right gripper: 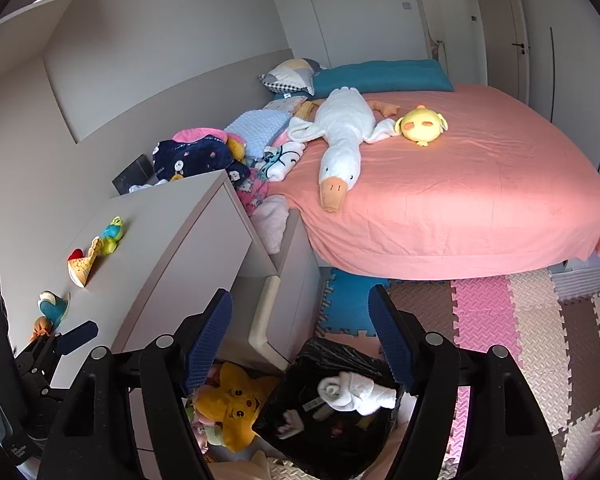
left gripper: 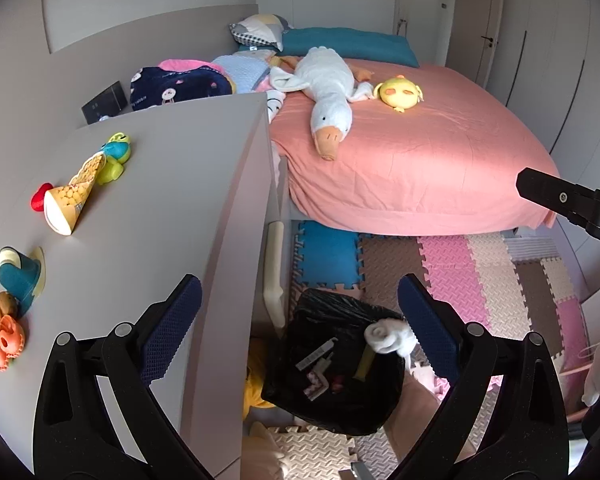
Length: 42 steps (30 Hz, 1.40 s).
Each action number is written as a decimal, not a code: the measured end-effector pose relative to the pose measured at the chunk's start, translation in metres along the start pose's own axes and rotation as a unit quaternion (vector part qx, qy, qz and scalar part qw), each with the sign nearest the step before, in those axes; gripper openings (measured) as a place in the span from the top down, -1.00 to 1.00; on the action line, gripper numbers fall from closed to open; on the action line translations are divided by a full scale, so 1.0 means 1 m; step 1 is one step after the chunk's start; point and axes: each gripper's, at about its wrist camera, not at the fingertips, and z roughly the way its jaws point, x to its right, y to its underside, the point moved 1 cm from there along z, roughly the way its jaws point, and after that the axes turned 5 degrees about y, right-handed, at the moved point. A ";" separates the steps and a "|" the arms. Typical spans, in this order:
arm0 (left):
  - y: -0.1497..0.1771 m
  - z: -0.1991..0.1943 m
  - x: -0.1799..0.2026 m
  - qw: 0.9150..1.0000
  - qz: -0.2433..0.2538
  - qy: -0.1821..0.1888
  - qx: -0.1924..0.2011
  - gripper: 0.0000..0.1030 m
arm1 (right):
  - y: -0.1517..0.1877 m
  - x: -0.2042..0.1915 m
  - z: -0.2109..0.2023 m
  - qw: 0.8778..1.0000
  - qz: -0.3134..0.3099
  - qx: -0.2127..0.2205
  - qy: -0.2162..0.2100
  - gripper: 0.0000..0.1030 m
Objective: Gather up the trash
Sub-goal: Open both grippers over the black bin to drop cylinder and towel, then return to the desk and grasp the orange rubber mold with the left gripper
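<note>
A black-lined trash bin stands on the floor by the dresser, holding a crumpled white tissue and several small scraps; it also shows in the right wrist view with the tissue. My left gripper is open and empty above the bin and the dresser's edge. My right gripper is open and empty above the bin; one of its fingers shows at the right of the left wrist view. A yellow snack wrapper lies on the dresser top.
Small toys lie on the dresser: a red piece, a green-blue toy, a teal cup, an orange toy. A pink bed holds a plush goose. Foam mats cover the floor. A yellow star plush lies beside the bin.
</note>
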 end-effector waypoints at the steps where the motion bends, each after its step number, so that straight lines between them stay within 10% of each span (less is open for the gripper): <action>1: 0.000 0.000 -0.002 1.000 -0.002 -0.002 0.000 -0.84 | 0.000 0.000 0.001 1.000 0.000 -0.001 0.000 -0.38; 42: 0.038 -0.063 -0.173 0.982 -0.142 -0.125 0.024 -0.85 | 0.023 -0.166 0.034 0.985 -0.121 -0.052 -0.110 -0.38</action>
